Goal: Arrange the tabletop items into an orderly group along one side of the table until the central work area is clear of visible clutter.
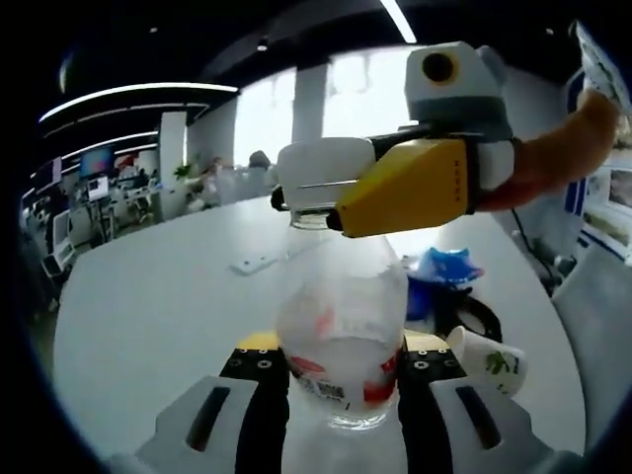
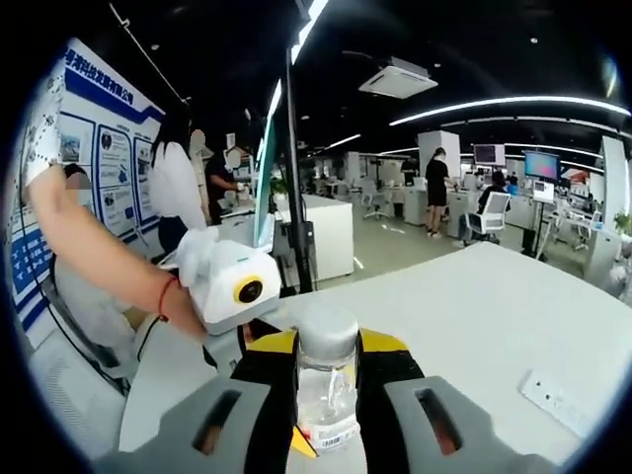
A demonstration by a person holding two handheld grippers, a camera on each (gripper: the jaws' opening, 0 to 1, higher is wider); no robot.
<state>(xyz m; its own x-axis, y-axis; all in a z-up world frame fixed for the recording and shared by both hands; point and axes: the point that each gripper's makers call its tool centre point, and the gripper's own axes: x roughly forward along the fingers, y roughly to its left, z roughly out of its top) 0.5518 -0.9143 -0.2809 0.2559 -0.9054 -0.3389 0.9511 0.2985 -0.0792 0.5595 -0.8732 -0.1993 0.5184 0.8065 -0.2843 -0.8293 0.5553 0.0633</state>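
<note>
A clear plastic bottle (image 1: 341,326) with a red and white label stands upright over the white table (image 1: 158,326). My left gripper (image 1: 341,357) is shut on its lower body, black fingers on either side. My right gripper (image 1: 311,202), with yellow jaws, comes in from the right and is shut on the bottle's white cap (image 1: 326,166). In the right gripper view the cap and neck (image 2: 328,360) sit between my right gripper (image 2: 328,346), and the left gripper's white body (image 2: 222,272) lies just behind, held by a person's hand.
A paper cup (image 1: 491,361) lies on its side right of the bottle. Behind it are a blue wrapper (image 1: 446,267) and a black looped cable (image 1: 472,314). A white power strip (image 1: 259,263) rests farther out, also seen as the power strip (image 2: 558,400). People stand in the office behind.
</note>
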